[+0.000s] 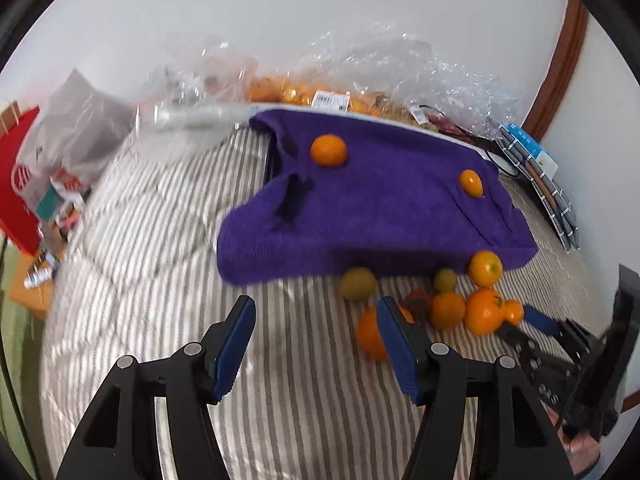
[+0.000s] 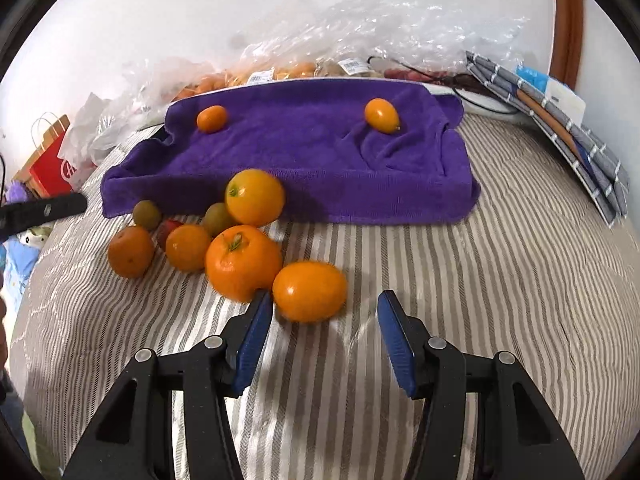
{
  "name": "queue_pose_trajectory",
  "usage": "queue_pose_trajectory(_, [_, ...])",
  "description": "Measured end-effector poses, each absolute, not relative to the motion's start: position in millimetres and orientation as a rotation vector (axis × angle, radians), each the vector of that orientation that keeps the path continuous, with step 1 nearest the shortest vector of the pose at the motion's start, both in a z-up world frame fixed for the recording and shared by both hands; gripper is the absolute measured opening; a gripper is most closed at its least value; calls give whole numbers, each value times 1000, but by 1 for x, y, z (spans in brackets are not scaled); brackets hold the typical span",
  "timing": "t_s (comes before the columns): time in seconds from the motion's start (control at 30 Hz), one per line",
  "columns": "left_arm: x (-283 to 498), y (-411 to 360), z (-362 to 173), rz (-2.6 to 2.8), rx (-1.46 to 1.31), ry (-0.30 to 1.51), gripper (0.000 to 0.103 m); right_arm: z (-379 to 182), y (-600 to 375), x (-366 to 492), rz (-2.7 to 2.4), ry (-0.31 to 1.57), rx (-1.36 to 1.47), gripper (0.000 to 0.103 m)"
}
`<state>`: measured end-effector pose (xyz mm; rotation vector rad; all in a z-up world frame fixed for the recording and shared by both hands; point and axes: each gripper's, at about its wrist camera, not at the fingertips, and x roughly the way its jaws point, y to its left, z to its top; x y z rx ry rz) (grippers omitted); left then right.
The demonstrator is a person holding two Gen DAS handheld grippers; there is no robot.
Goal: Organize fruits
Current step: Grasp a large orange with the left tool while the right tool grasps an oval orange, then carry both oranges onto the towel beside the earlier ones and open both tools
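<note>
A purple towel (image 2: 300,152) lies on the striped bedding, with a small orange (image 2: 212,119) on its left and another small orange (image 2: 382,115) on its right. In front of the towel is a pile of fruit: a big orange (image 2: 243,262), a yellow-orange one (image 2: 255,197), smaller oranges, two green fruits (image 2: 147,214) and a red one (image 2: 168,228). My right gripper (image 2: 325,308) is open just behind an oval orange (image 2: 310,291), which lies by its left finger, unpressed. My left gripper (image 1: 316,312) is open and holds nothing, left of the pile (image 1: 448,308). The right gripper (image 1: 520,326) shows at the pile's right.
Clear plastic bags (image 2: 360,28) with packed fruit lie behind the towel along the wall. Folded grey cloths (image 2: 560,120) lean at the right. A red paper bag (image 1: 20,184) and a grey bag (image 1: 80,128) stand at the left. A black bar (image 2: 40,210) juts in at the left edge.
</note>
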<state>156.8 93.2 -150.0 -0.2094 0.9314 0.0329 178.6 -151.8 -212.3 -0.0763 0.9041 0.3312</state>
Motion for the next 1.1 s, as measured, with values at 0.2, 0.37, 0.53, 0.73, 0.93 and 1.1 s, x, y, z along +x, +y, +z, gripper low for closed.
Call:
queue_pose_trajectory(0.2, [152, 79, -166, 6, -228, 961, 61, -216, -150, 184, 377, 897, -103, 41])
queue_pose_trajectory(0.37, [160, 58, -181, -24, -212, 987, 61, -214, -160, 174, 366, 872, -118, 40])
queue_pose_trajectory(0.53, [167, 44, -190, -28, -218, 989, 60, -213, -183, 160, 346, 872, -83, 40])
queue_pose_trajectory(0.73, [169, 39, -193, -36, -205, 966, 40, -212, -203, 147, 289, 875, -61, 40])
queue_pose_trajectory(0.93, [168, 39, -192, -68, -215, 979, 40, -209, -217, 144, 224, 875, -18, 40])
queue_pose_trajectory(1.1, [158, 43, -183, -74, -228, 964, 40, -197, -224, 146, 184, 854, 0, 40])
